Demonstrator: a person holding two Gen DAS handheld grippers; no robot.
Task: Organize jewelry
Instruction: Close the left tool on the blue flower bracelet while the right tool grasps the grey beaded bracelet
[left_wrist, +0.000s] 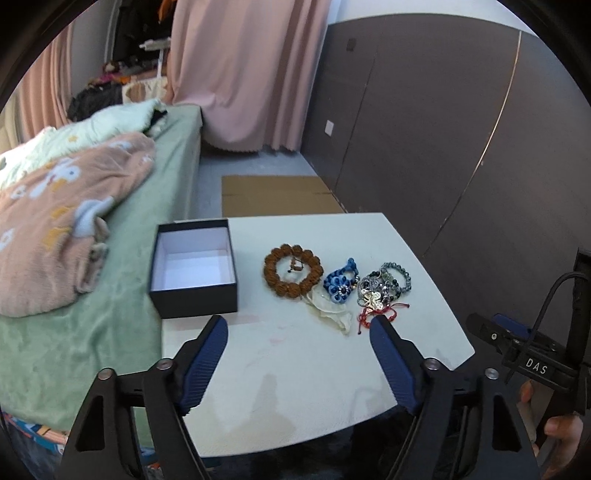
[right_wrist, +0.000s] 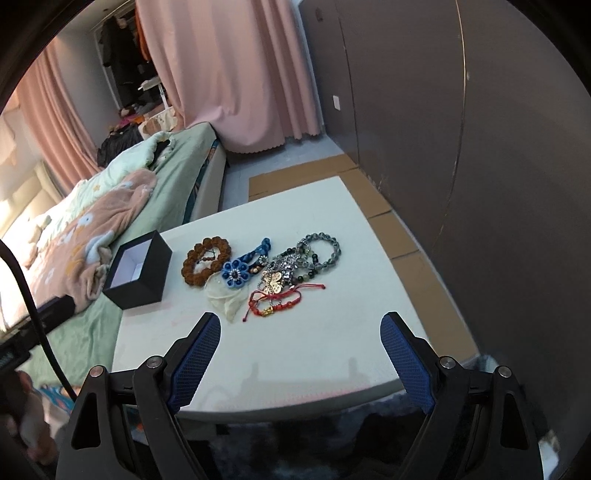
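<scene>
An open black box with a white inside stands empty at the left edge of a white table. To its right lie a brown bead bracelet, a blue flower piece, a silver cluster with a gold butterfly, a grey bead bracelet, a red cord bracelet and a cream pouch. My left gripper and right gripper are open and empty, above the table's near part.
A bed with green sheet and pink blanket touches the table's left side. A dark wall panel runs on the right. Flat cardboard lies on the floor beyond the table. Pink curtains hang behind.
</scene>
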